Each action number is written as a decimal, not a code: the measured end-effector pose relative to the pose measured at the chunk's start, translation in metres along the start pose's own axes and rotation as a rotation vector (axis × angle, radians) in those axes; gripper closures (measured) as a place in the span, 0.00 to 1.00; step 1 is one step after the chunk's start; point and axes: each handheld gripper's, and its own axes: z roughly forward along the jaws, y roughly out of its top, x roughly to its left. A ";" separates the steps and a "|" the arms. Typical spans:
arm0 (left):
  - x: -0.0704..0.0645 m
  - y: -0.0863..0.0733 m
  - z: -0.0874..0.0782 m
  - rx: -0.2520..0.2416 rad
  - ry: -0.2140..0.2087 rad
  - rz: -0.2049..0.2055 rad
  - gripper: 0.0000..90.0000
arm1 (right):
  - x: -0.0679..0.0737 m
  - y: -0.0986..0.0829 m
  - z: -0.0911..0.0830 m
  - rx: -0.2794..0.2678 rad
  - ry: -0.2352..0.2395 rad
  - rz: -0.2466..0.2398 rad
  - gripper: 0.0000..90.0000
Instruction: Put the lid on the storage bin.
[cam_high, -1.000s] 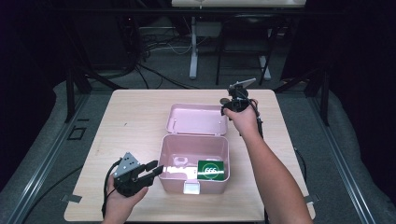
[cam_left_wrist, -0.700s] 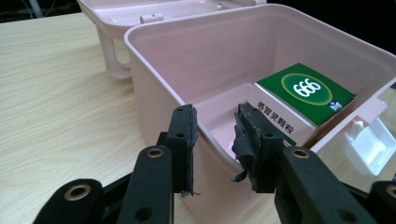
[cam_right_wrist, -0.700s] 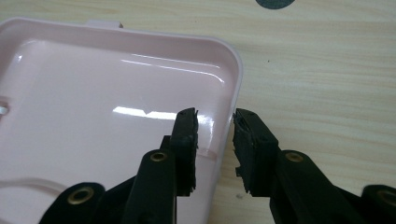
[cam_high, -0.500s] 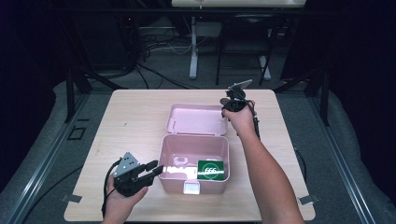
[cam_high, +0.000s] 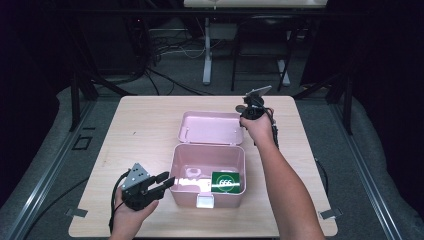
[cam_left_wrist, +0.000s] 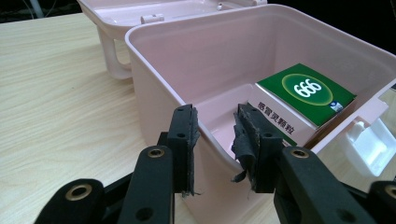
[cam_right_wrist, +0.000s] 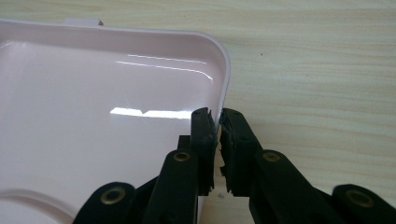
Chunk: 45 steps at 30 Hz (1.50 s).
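**Two Grippers on a Pink Box**

Now we hold our left gripper (cam_left_wrist: 215, 135) at the near left wall of the pink box (cam_high: 182, 172). Its jaws are black, with soft, torn pads (cam_left_wrist: 247, 140). One jaw is outside the wall and one is inside. A gap shows between each pad and the wall, so the jaws are parted and hold nothing. In the high view the left gripper (cam_high: 165, 180) is at the box's left side, and our left hand (cam_high: 131, 212) is low on the table (cam_high: 140, 130).

Our right gripper (cam_right_wrist: 218, 126) is pinched tight on the thin edge of the lid (cam_right_wrist: 93, 116), near its round corner. The lid is smooth, shiny pink plastic, and it lies open and flat behind the box. In the high view our right hand (cam_high: 257, 127) sits at the lid's far right corner.

Inside the box lies a green pack (cam_left_wrist: 303, 93) with "666" on it in a white ring. It rests at the right side of the box. A small white latch (cam_high: 204, 201) sticks out from the box's front.

We see light wood with fine lines on the table. Dark cables (cam_high: 165, 75) lie on the floor behind it.
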 end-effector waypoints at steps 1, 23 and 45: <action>0.000 0.000 0.000 0.000 0.000 0.000 0.75 | 0.000 0.000 0.001 0.004 0.000 0.003 0.93; 0.000 0.000 0.000 0.000 0.001 0.000 0.75 | 0.007 -0.001 -0.007 -0.040 -0.010 -0.019 0.95; 0.000 0.000 0.001 -0.005 0.006 -0.009 0.76 | 0.015 -0.010 -0.066 -0.225 0.068 -0.100 0.97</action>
